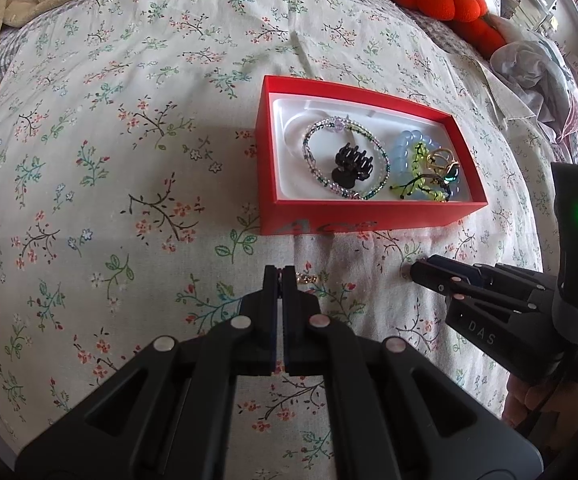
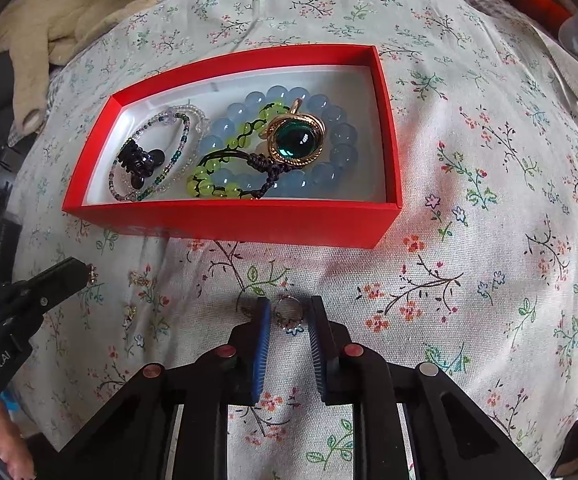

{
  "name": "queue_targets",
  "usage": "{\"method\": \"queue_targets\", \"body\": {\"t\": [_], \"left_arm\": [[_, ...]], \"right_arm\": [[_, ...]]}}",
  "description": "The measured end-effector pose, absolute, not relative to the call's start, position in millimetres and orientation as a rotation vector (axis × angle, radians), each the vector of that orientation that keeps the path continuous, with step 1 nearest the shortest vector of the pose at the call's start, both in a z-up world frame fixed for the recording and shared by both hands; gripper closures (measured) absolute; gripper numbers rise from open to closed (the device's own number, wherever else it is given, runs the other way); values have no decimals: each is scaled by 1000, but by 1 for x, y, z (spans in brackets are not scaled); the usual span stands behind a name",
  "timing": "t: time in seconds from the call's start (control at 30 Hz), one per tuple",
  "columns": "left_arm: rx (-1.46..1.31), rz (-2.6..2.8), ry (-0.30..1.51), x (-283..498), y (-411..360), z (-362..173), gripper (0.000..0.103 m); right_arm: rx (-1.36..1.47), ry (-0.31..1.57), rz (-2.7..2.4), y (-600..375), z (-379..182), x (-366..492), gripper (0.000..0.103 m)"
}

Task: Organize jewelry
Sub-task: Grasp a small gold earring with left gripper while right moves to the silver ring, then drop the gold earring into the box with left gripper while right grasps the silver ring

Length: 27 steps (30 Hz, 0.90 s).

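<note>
On the bed, only the right view shows a ring [image 2: 288,312] between the right gripper [image 2: 289,314] fingers, still slightly apart; left gripper [image 1: 280,280] fingers together.

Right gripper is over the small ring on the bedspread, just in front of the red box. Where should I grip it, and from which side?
Judging by its pose, grip the small ring across its thin band, coming straight down from above. It lies on the bedspread between the right gripper pads, stone cluster nearest the camera, so the pads should close on the band's two outer sides.

Small ring [image 2: 288,312] between right gripper [image 2: 289,316] fingers — untouched.
</note>
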<state>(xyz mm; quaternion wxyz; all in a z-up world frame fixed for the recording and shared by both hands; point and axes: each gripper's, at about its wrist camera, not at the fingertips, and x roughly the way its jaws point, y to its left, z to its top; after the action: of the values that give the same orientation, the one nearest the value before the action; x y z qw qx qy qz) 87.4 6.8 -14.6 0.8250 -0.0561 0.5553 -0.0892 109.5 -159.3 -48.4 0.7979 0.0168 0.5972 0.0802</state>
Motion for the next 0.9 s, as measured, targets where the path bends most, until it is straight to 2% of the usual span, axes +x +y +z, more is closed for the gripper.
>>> {"method": "queue_targets", "body": {"t": [0.33, 0.9], "left_arm": [[-135, -199, 1165, 85, 5, -9, 101], [-223, -254, 996, 91, 11, 29, 101]], "right_arm": [[63, 1272, 211, -173, -37, 98, 88], [175, 1136, 245, -214, 20, 81, 88]]}}
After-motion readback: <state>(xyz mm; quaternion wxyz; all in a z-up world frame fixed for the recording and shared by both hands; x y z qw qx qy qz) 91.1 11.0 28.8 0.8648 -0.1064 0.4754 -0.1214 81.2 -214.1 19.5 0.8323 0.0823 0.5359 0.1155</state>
